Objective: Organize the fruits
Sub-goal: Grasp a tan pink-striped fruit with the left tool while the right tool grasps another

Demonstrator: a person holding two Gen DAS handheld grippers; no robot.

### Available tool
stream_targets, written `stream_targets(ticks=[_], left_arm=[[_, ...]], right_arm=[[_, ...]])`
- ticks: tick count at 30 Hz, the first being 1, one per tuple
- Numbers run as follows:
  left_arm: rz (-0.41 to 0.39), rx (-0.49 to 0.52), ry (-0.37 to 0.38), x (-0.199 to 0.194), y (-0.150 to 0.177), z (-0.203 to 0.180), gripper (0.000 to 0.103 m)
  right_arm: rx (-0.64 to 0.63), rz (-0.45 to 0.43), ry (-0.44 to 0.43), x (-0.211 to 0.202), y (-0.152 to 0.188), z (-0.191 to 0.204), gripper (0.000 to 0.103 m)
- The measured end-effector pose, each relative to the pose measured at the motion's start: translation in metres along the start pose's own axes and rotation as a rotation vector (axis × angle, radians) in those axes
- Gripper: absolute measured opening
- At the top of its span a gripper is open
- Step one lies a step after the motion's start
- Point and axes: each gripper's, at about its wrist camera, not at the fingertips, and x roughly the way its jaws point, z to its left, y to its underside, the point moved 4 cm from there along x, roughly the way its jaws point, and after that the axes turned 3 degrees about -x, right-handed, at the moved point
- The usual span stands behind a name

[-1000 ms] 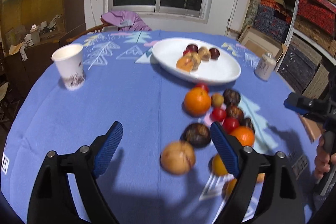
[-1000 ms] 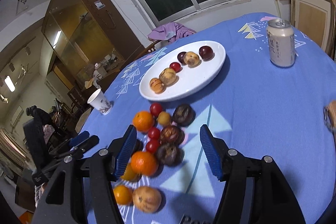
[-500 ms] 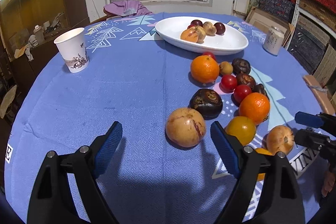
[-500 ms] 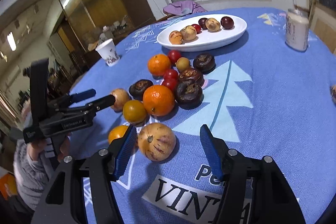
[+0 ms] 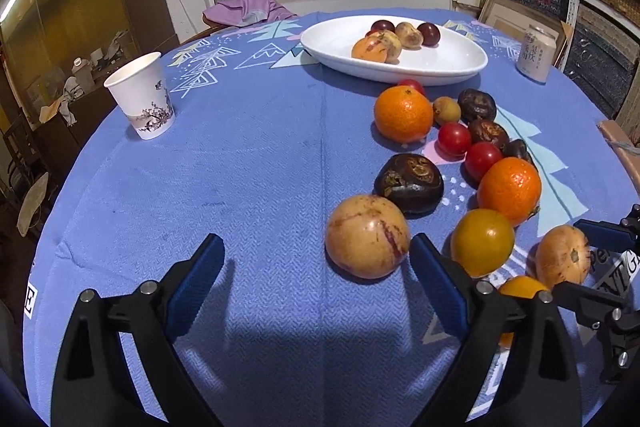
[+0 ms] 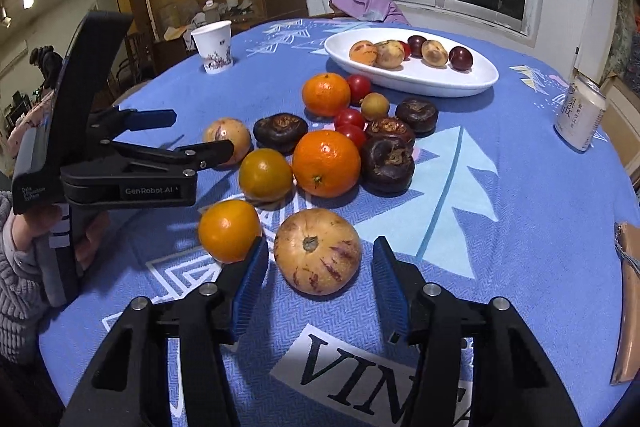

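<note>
R gripper [image 6: 318, 269] wide open, nothing held; striped melon [image 6: 318, 251] dead ahead betw. pads, stem up, roughly round so no long axis to match. Orange [image 6: 229, 230] just beside L pad [image 6: 250, 275], may get nudged on closing. L gripper [image 5: 316, 283] also wide; second striped melon [image 5: 366, 235] ahead, off-centre toward its R pad. Plate [image 6: 460, 83] well beyond both. R nearer its fruit; judged next pick.

"GenRobot.AI" is printed on the left claw's [image 6: 200, 135] body; "VIN" is read on the tablecloth [image 6: 344, 367]; Chinese characters are seen on the can [image 6: 580, 115].
</note>
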Motion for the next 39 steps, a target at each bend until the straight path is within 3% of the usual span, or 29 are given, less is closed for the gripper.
stream_targets(ticks=[6,9,17,25,30,33,39], left_arm=[[0.013,0.007,0.019,0.004,0.000,-0.003,0.091],[0.014,0.006,0.040,0.003,0.000,-0.004,0.082],[0.018,0.011,0.066,0.005,-0.001,-0.007,0.073],[0.041,0.010,0.151,0.008,0.001,-0.013,0.046],[0.025,0.005,0.154,0.005,0.000,-0.014,0.044],[-0.025,0.000,0.127,-0.004,-0.003,-0.011,0.044],[-0.093,-0.020,0.099,-0.021,-0.017,-0.004,0.044]], right_arm=[[-0.007,0.011,0.001,0.002,0.001,0.002,0.050],[-0.014,0.013,-0.001,0.003,0.001,0.004,0.048],[-0.012,0.022,-0.008,0.004,0.001,0.004,0.048],[-0.009,0.025,-0.015,0.005,0.001,0.004,0.047],[0.000,0.024,-0.025,0.005,0.001,0.004,0.046],[0.017,0.016,-0.025,0.003,0.001,0.001,0.045],[0.089,-0.085,-0.034,-0.017,-0.009,-0.017,0.045]])
